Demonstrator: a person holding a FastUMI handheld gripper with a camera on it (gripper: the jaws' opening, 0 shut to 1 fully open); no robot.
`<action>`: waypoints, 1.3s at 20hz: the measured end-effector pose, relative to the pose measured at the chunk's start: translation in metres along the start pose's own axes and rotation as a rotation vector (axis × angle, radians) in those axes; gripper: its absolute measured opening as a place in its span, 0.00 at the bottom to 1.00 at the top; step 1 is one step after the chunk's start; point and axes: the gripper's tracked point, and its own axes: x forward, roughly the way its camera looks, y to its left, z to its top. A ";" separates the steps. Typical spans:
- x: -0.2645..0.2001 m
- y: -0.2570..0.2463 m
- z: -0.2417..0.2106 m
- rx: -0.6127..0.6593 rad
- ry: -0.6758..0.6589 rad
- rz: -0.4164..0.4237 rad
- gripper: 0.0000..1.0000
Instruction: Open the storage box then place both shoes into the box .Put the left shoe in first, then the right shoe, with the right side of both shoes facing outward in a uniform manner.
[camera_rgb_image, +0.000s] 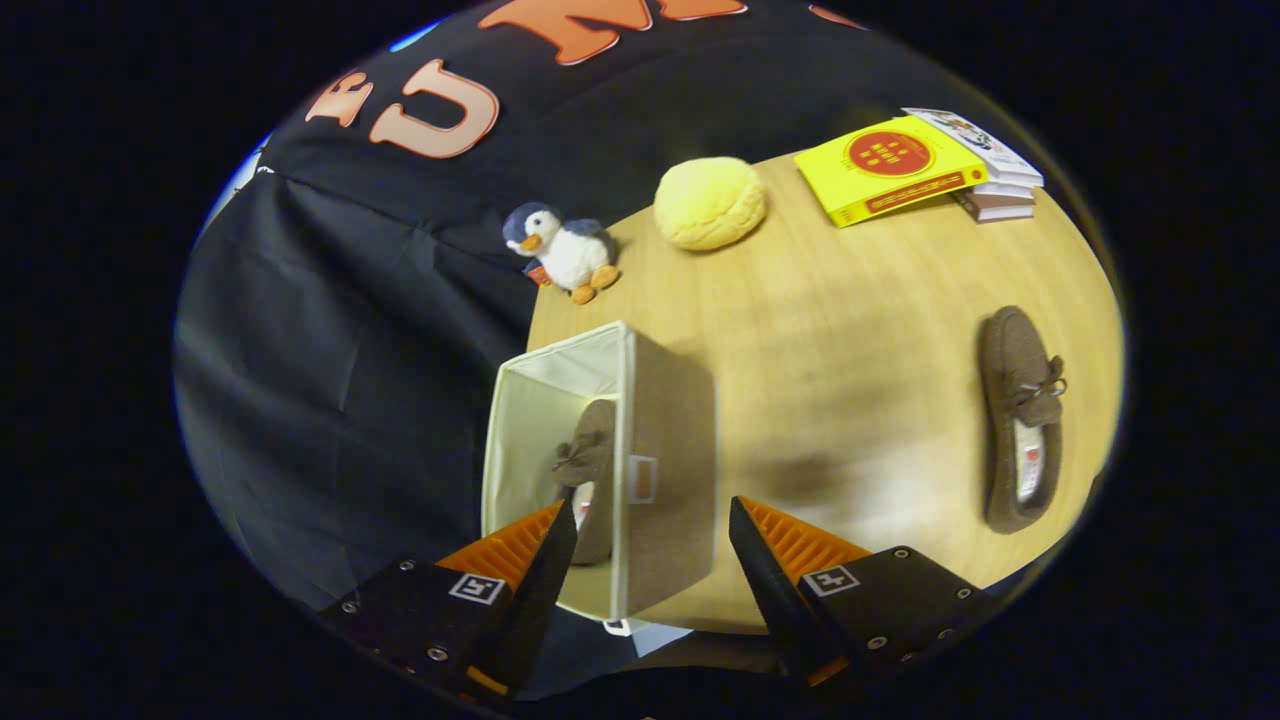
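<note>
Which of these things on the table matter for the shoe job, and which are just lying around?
Job: beige fabric storage box, brown slipper shoe inside it, second brown slipper shoe on the wooden table, open gripper.
Lying about: plush penguin, round yellow cushion, stack of books.

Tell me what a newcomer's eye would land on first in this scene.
First, the open beige fabric storage box just ahead of the open, empty gripper, with one brown suede moccasin shoe already inside it. Next, the second brown moccasin shoe lying alone on the light wooden table, well off to the box's side. Beyond them, a bright yellow book tops a small stack.
</note>
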 end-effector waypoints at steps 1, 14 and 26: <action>-0.007 -0.026 0.003 -0.003 -0.028 -0.037 0.92; -0.028 -0.293 0.004 -0.119 -0.095 -0.425 0.89; 0.020 -0.331 0.032 -0.133 -0.180 -0.506 0.22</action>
